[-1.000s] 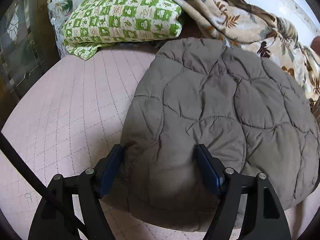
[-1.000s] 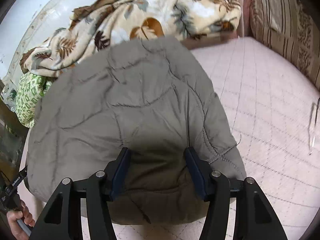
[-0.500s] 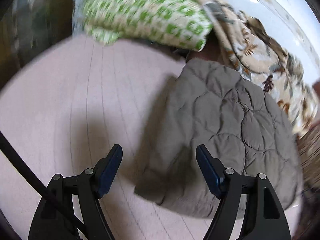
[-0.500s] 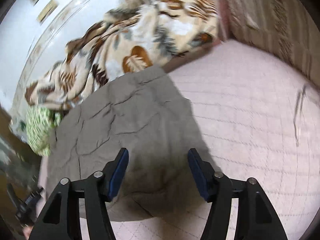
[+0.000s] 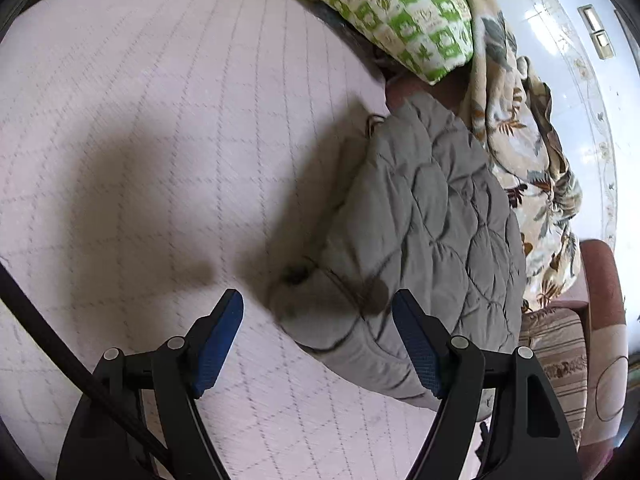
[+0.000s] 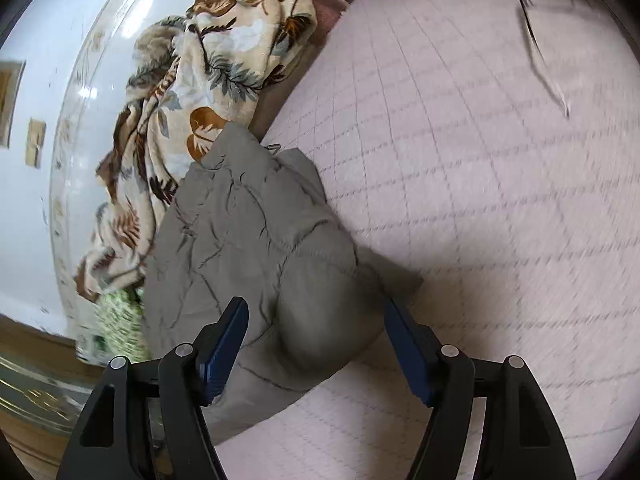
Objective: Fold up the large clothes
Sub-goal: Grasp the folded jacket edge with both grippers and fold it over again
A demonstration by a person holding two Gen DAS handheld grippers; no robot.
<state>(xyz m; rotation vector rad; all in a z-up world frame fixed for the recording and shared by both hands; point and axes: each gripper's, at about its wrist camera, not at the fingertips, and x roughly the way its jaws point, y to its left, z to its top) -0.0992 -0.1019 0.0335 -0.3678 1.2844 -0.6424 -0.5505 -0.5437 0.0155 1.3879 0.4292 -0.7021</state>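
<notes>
A grey quilted jacket (image 5: 424, 224) lies folded into a compact bundle on the pink quilted bed cover (image 5: 160, 160). In the left wrist view my left gripper (image 5: 318, 320) is open and empty, raised above the bundle's near corner. In the right wrist view the jacket (image 6: 248, 248) lies at centre left on the bed cover (image 6: 480, 160). My right gripper (image 6: 316, 328) is open and empty, held above the bundle's near edge.
A green and white checked pillow (image 5: 392, 4) and a leaf-patterned blanket (image 5: 528, 168) lie along the white wall behind the jacket. The blanket (image 6: 192, 80) also shows in the right wrist view. A striped cushion (image 5: 560, 356) sits at the right. A thin dark object (image 6: 540, 52) lies on the cover.
Both grippers have pulled back and lifted away from the jacket, and both views have tilted. The jacket stays folded on the bed.
</notes>
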